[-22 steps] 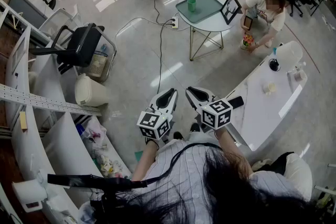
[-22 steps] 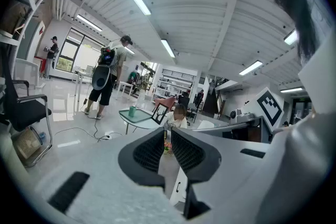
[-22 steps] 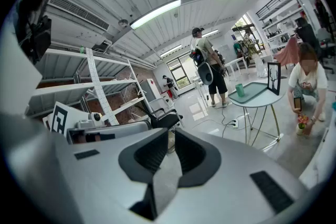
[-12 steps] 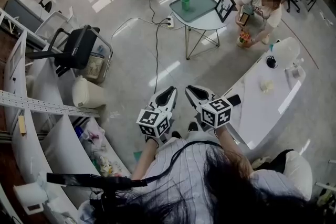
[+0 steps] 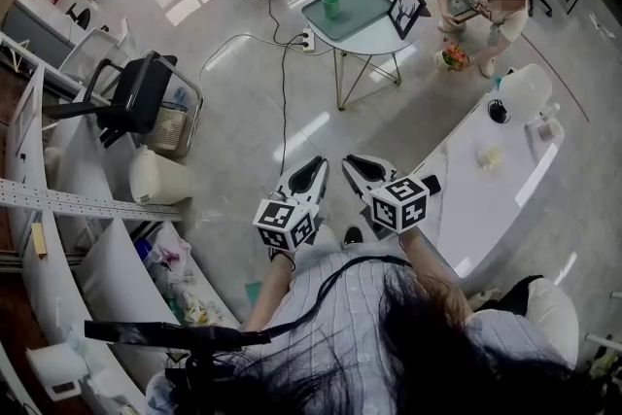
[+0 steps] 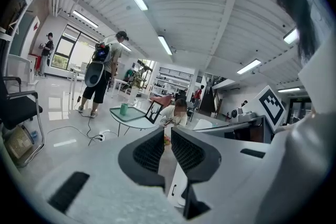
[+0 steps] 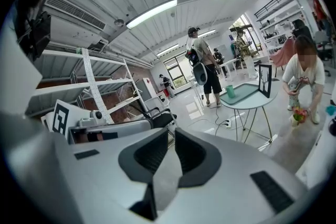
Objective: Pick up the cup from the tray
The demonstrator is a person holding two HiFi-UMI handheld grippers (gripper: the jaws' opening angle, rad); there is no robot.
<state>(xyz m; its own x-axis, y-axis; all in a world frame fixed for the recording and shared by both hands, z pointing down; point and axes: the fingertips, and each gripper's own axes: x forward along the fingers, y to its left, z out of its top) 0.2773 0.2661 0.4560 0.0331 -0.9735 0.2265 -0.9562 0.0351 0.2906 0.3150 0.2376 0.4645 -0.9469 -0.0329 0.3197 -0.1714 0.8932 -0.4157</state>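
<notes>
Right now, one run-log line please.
cup: on tray, far ahead | left gripper: shut, empty | right gripper: shut, empty | grasp: not started

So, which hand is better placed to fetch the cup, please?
Left tongs, probably: cup stands at the tray's left end, picture frame beside its right. Right tongs equally shut, empty, far.

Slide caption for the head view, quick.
Left tool and right tool, both shut, empty, held far short of green cup on tray.

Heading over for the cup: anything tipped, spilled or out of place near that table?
Nothing spilled: the cup stands upright on the tray. One oddity: a cable trails across the floor to a power strip beside the table.
</notes>
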